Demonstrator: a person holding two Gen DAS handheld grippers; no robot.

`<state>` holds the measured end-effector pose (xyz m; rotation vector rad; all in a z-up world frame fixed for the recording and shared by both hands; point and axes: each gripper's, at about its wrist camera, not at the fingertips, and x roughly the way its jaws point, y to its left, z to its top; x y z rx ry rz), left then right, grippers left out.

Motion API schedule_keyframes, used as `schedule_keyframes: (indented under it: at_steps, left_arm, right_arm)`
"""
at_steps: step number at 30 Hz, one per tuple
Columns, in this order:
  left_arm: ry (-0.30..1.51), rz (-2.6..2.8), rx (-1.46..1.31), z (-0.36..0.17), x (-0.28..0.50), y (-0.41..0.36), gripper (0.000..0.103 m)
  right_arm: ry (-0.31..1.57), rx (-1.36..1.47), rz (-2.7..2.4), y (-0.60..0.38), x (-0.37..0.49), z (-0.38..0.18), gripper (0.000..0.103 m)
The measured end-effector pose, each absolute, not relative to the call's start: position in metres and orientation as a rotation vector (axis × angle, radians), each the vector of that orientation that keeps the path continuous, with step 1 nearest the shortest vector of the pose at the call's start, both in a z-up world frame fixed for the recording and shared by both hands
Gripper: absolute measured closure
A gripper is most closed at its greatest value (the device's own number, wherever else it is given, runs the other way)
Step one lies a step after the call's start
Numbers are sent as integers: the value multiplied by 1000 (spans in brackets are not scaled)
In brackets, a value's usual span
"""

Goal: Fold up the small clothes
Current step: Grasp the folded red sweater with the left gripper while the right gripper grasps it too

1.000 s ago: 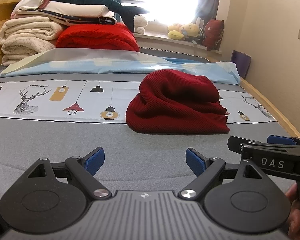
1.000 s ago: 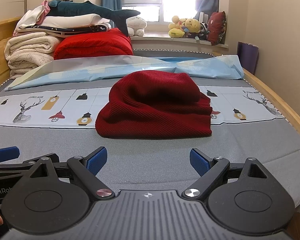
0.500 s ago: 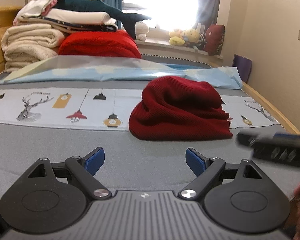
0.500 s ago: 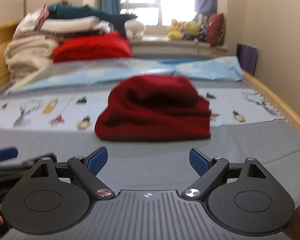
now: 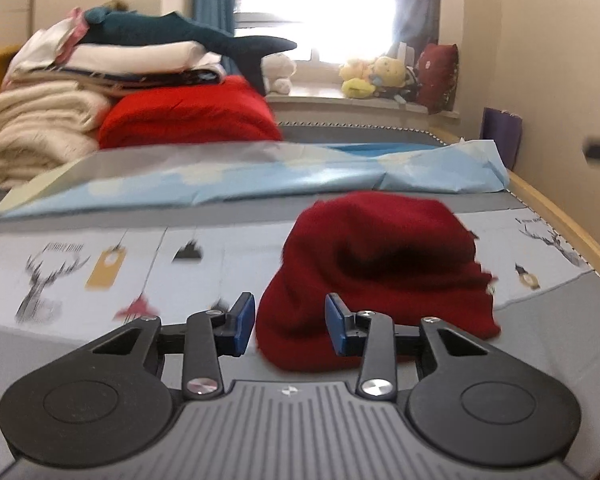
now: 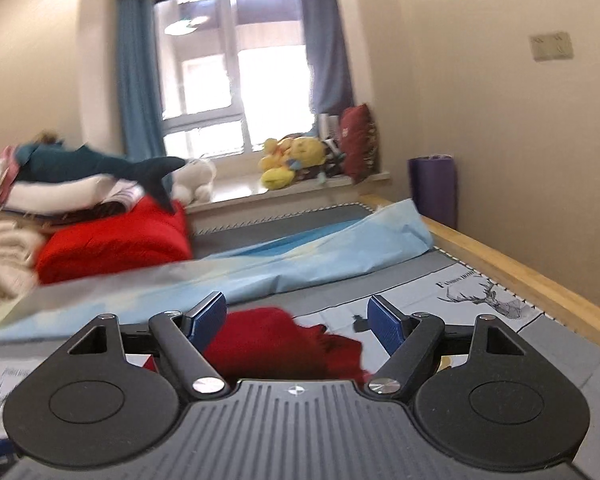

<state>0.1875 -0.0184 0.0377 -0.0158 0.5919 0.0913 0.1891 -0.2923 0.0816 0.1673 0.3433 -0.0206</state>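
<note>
Now your left gripper (image 5: 290,322) sits low over the grey bed (image 5: 112,344) with its jaws closing; the near left corner of the dark red knit hat (image 5: 380,276) lies between the blue pads (image 5: 244,316), which are not yet pressing on it. The hat rests crumpled on the printed sheet (image 5: 80,268), right of centre, in front of the light blue cover (image 5: 236,176). Your right gripper (image 6: 298,322) points over the hat (image 6: 268,340); its jaws are closing too, still wide, nothing pinched. Folded bedding (image 5: 44,120) is stacked far left; the frames are blurred.
</note>
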Motion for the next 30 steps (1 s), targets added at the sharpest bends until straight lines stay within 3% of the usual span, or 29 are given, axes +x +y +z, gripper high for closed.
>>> schedule_keyframes:
  at_steps: [5, 11, 13, 16, 19, 20, 21, 22, 23, 30]
  left_arm:
    - [623, 59, 5, 33, 288, -50, 60]
    - [648, -39, 5, 10, 404, -127, 58]
    - [654, -67, -20, 0, 435, -152, 51]
    - [688, -88, -56, -20, 479, -196, 27]
    - [739, -79, -32, -44, 511, -234, 24]
    - [771, -78, 4, -54, 522, -243, 28]
    - [797, -68, 42, -62, 529, -246, 55]
    - [818, -48, 89, -68, 533, -244, 74]
    - [844, -38, 111, -70, 536, -235, 85]
    - [708, 41, -134, -2, 452, -12, 90]
  right_arm:
    - [479, 292, -127, -329, 220, 58, 29]
    - [495, 331, -178, -347, 234, 44, 43]
    - [496, 330, -190, -350, 235, 41, 47]
    - [496, 335, -217, -357, 236, 38, 47]
    - [505, 350, -244, -365, 240, 34, 47]
    - [506, 352, -249, -365, 243, 33, 47]
    - [509, 351, -251, -364, 245, 33, 47]
    - [511, 347, -248, -362, 248, 32, 47]
    - [512, 342, -243, -360, 250, 32, 47]
    - [525, 354, -195, -334, 260, 33, 47]
